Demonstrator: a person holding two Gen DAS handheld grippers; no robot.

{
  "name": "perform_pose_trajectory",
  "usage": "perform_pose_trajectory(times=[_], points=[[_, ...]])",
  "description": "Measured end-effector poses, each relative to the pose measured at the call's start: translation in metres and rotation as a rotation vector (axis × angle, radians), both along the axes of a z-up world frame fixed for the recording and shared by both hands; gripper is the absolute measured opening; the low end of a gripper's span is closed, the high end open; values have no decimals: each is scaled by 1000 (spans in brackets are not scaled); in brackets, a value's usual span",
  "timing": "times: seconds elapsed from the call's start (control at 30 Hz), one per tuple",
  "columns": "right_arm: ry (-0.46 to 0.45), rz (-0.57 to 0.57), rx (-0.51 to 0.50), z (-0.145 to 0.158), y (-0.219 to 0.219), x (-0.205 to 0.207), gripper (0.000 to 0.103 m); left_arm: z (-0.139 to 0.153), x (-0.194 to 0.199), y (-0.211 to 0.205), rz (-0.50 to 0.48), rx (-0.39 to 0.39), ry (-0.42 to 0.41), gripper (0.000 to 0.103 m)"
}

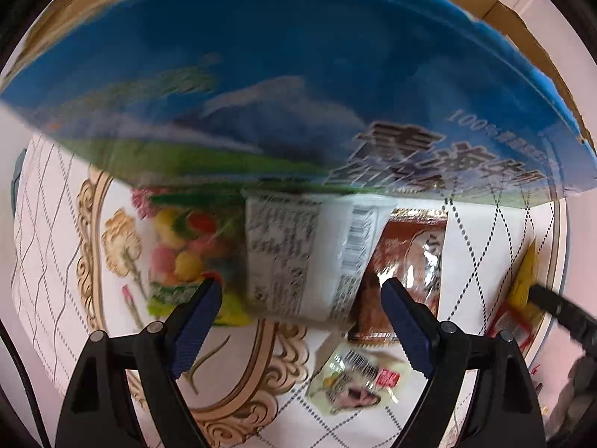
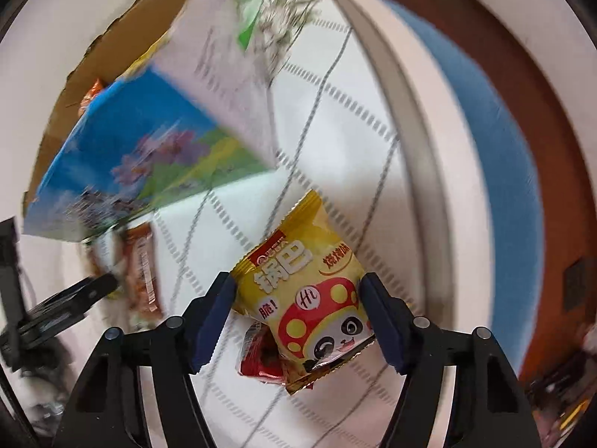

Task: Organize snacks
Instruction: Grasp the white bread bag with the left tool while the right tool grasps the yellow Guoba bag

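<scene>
My left gripper (image 1: pixel 300 291) is open and points down over a white snack packet (image 1: pixel 309 254) with a barcode. The packet lies between the blue pads (image 1: pixel 201 313) without touching them. A colourful candy packet (image 1: pixel 183 254) lies to its left and a brown packet (image 1: pixel 406 261) to its right. My right gripper (image 2: pixel 298 287) has its pads (image 2: pixel 216 317) against both side edges of a yellow snack packet (image 2: pixel 306 291) with a panda print. That packet rests partly on a red packet (image 2: pixel 261 354).
A blue printed carton flap (image 1: pixel 298 74) on a cardboard box (image 2: pixel 93 56) overhangs the packets. A small pale packet (image 1: pixel 358 377) lies near the left gripper. The white patterned tablecloth (image 2: pixel 335 149) ends at a rim, with a blue seat (image 2: pixel 503 186) beyond it.
</scene>
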State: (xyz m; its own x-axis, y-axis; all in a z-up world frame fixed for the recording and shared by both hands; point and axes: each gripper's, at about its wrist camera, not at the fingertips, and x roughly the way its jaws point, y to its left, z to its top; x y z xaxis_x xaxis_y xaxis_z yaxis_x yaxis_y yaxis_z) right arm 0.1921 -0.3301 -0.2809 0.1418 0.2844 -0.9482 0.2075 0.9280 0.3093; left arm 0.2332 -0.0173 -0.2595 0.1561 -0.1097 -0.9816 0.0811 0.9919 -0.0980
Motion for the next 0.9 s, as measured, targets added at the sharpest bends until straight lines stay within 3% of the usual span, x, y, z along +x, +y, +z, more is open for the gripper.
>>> perform_pose_trajectory(times=[0.07, 0.13, 0.2, 0.37, 0.53, 0.6, 0.67, 0.77, 0.83, 0.9], points=[[24, -3, 43, -4, 6, -6, 72, -4, 3, -5, -12, -8, 0, 64], [34, 8, 57, -5, 12, -10, 72, -8, 6, -7, -15, 15, -7, 55], [33, 16, 51, -5, 16, -12, 77, -9, 8, -7, -19, 15, -7, 53], [-51, 190, -137, 11, 44, -11, 81, -2, -13, 15, -9, -30, 23, 50], [-4, 331, -159, -4, 68, -12, 81, -7, -49, 30, -16, -40, 56, 50], [18, 317, -167, -14, 72, -13, 76, -12, -55, 33, -6, -57, 67, 50], [22, 214, -160, -19, 62, -12, 72, -18, -52, 36, 8, -74, 78, 50], [25, 33, -43, -22, 44, -12, 72, -34, -52, 45, 37, -95, 96, 54], [39, -20, 37, -23, 36, -11, 75, -36, -48, 44, 47, -112, 100, 55], [24, -17, 46, -18, 32, -14, 84, -38, -41, 48, 57, -133, 99, 57]])
